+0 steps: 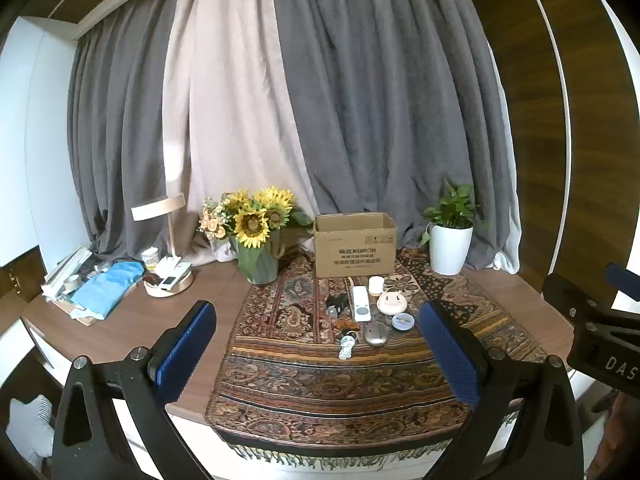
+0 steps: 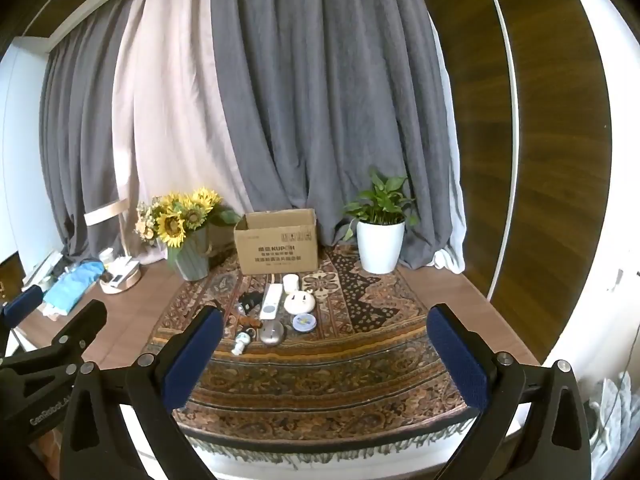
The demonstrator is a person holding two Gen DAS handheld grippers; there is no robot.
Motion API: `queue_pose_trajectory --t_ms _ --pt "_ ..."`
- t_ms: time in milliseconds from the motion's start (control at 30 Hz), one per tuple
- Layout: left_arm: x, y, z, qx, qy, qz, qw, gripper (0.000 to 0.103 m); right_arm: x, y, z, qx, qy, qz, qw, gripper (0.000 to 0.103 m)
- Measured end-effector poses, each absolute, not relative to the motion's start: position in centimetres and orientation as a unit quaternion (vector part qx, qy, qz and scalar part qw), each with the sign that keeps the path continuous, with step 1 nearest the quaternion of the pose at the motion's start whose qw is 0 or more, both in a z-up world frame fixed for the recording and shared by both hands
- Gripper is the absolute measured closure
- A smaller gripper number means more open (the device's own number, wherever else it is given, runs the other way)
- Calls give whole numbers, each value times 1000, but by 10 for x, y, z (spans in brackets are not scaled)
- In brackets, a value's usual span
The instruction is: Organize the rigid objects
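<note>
An open cardboard box (image 1: 355, 245) (image 2: 277, 242) stands at the back of a patterned cloth (image 1: 320, 380) (image 2: 320, 376). In front of it lie small objects: a white remote (image 1: 361, 303) (image 2: 270, 301), a white cup (image 1: 376, 285) (image 2: 291, 283), a round cream gadget (image 1: 391, 303) (image 2: 299, 303), a blue round tin (image 1: 402, 322) (image 2: 304, 322), a silver mouse (image 1: 375, 335) (image 2: 272, 334), a small white figure (image 1: 347, 346) (image 2: 242, 341) and a black item (image 1: 337, 302) (image 2: 249, 301). My left gripper (image 1: 318, 324) and right gripper (image 2: 326, 328) are open and empty, held back over the table's front edge.
A sunflower vase (image 1: 258, 240) (image 2: 188, 240) stands left of the box, a potted plant (image 1: 451, 236) (image 2: 380, 232) right of it. A lamp with a tray base (image 1: 168, 264) and a blue cloth pile (image 1: 106, 290) sit at far left. Curtains hang behind.
</note>
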State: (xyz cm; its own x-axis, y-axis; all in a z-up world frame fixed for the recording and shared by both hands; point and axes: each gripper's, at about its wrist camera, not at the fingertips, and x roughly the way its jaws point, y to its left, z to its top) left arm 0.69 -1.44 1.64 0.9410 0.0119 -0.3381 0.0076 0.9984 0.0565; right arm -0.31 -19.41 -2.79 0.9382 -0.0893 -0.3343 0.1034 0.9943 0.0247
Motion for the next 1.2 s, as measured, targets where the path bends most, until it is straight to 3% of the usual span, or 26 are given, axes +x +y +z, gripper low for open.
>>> queue_pose_trajectory --t_ms 1200 --pt "6 -19 18 33 163 -2 986 0 -6 -198 -24 26 163 -50 985 0"
